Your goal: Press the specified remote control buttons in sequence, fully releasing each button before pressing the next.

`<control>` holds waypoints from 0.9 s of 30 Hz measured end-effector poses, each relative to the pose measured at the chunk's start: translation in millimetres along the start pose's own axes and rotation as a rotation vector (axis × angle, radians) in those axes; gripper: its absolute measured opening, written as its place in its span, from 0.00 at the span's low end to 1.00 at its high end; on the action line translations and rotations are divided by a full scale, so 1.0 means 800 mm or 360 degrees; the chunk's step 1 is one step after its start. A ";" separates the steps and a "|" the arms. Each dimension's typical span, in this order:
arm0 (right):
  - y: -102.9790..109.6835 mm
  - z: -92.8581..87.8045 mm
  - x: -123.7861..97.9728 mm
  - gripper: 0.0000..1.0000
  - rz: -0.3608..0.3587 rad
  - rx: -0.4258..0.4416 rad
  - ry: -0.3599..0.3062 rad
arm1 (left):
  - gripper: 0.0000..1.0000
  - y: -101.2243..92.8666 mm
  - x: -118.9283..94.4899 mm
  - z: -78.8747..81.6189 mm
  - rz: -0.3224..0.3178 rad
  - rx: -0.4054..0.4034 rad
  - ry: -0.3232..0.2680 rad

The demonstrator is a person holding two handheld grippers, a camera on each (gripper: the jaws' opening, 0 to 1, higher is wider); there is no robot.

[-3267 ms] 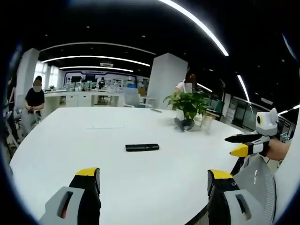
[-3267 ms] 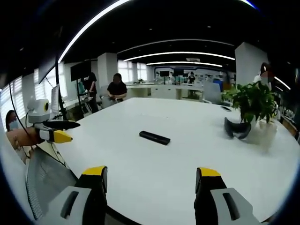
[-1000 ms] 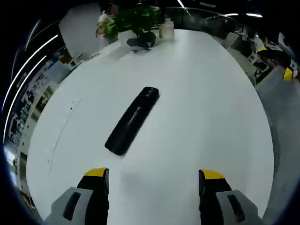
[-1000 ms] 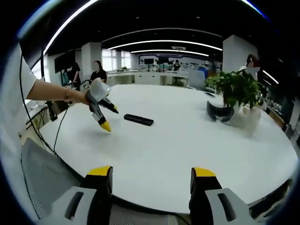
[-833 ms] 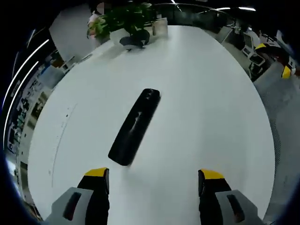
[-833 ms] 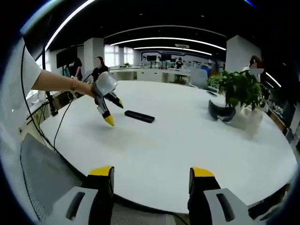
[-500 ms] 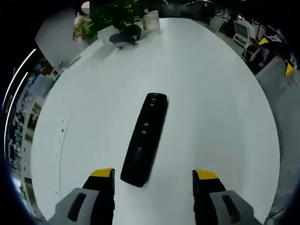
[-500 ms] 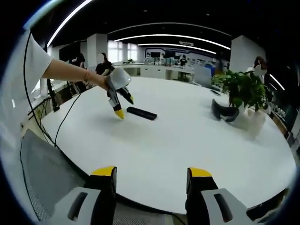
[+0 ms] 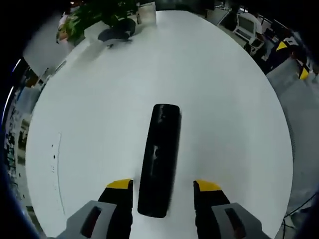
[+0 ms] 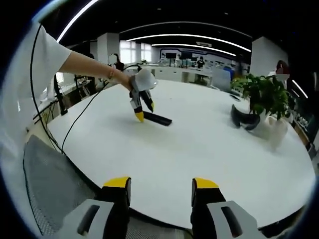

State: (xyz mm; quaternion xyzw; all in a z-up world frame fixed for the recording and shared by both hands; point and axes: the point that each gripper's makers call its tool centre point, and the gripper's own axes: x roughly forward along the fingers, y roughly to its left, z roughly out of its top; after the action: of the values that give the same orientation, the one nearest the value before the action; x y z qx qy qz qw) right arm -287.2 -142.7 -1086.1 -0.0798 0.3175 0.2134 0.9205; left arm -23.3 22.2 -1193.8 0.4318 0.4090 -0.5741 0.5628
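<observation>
A long black remote (image 9: 160, 154) lies flat on the white table (image 9: 229, 119), running away from my left gripper (image 9: 163, 185). That gripper is open, and its yellow-tipped jaws stand either side of the remote's near end with small gaps. In the right gripper view the same remote (image 10: 158, 119) lies far out on the table, and the left gripper (image 10: 145, 111) points down over its left end, held by a person's hand. My right gripper (image 10: 160, 182) is open near the table's front edge, with nothing between its jaws.
A potted plant (image 10: 265, 98) and a dark curved object (image 10: 244, 121) stand at the table's far side. A grey mesh chair back (image 10: 47, 186) sits by the near edge. A black cable (image 10: 75, 124) hangs from the left hand. People sit in the background.
My left gripper has come forward and down onto the remote, whose near end now lies between the jaws. The right gripper has stayed back by the table edge.
</observation>
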 end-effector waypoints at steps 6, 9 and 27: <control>0.004 0.007 0.005 0.43 0.0024 -0.0012 -0.0022 | 0.23 -0.018 -0.001 0.003 -0.0033 0.0050 0.0010; 0.006 0.009 0.007 0.43 0.0035 -0.0020 -0.0022 | 0.23 -0.019 -0.003 0.002 -0.0001 0.0075 0.0022; 0.018 0.011 0.007 0.42 0.0084 -0.0073 -0.0037 | 0.23 -0.072 -0.005 -0.010 0.0002 0.0001 -0.0018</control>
State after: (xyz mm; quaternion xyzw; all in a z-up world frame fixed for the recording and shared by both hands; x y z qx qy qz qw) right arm -285.1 -125.3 -1083.2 -0.0899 0.3040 0.2458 0.9160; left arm -80.9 33.1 -1193.0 0.4290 0.4054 -0.5763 0.5652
